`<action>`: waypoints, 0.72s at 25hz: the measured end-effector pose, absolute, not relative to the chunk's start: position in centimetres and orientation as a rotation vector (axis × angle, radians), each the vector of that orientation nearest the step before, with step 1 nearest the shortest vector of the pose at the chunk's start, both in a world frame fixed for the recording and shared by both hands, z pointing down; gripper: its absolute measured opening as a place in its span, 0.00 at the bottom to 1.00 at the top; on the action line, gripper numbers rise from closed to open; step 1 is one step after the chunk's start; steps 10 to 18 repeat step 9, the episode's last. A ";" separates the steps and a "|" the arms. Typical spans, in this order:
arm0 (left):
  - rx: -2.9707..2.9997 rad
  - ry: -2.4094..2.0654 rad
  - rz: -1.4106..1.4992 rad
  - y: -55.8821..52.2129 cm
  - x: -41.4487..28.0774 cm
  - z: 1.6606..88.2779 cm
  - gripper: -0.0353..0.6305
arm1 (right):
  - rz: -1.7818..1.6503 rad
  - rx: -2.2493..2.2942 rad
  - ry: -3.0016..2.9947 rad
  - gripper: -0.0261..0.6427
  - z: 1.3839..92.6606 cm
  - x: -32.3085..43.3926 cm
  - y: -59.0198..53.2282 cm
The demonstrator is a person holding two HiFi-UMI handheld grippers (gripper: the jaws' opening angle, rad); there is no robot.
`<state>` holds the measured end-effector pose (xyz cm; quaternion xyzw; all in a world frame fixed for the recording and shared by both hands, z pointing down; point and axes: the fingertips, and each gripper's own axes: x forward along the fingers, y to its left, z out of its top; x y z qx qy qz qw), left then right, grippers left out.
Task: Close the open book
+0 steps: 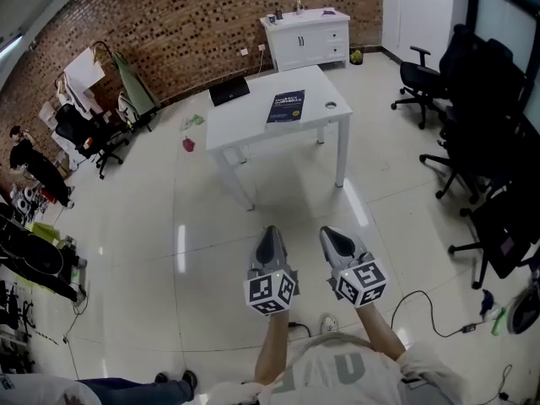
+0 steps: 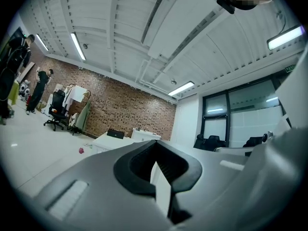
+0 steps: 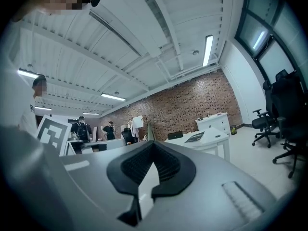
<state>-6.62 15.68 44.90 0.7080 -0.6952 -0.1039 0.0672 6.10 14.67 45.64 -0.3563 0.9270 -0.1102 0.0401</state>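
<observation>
On the white table [image 1: 253, 121], well apart from the person: book [image 1: 286, 106], cover up, apparently shut already. Left gripper [image 1: 271, 236] and right gripper [image 1: 335, 238]: both clenched, empty, level. Next move: walk up and check the book.

A white rectangular table [image 1: 253, 129] stands on a glossy pale floor [image 1: 169, 251]. On the table's far left corner lies a flat black slab, perhaps a closed laptop [image 1: 229, 91]. Near its right edge sits a small round grey thing [image 1: 331, 105]. Beyond the table a low white cabinet [image 1: 308, 40] stands against a red brick wall [image 1: 186, 24]. Just left of the table a small pink thing [image 1: 188, 144] lies on the floor. Right of the table stand black wheeled office chairs [image 1: 422, 78]. Far to its left is a person in black [image 1: 34, 165].
</observation>
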 end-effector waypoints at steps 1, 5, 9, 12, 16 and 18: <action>2.139 -2.094 -0.318 15.9 -6.4 44.8 0.07 | -0.338 -1.093 2.839 0.04 45.6 6.2 14.9; 2.153 -2.106 -0.328 16.7 -6.3 44.3 0.07 | -0.364 -1.087 2.834 0.04 45.8 6.0 15.9; 2.158 -2.093 -0.325 17.6 -5.4 44.5 0.07 | -0.383 -1.113 2.841 0.04 46.5 6.8 16.6; 2.158 -2.093 -0.325 17.6 -5.4 44.5 0.07 | -0.383 -1.113 2.841 0.04 46.5 6.8 16.6; 2.158 -2.093 -0.325 17.6 -5.4 44.5 0.07 | -0.383 -1.113 2.841 0.04 46.5 6.8 16.6; 2.158 -2.093 -0.325 17.6 -5.4 44.5 0.07 | -0.383 -1.113 2.841 0.04 46.5 6.8 16.6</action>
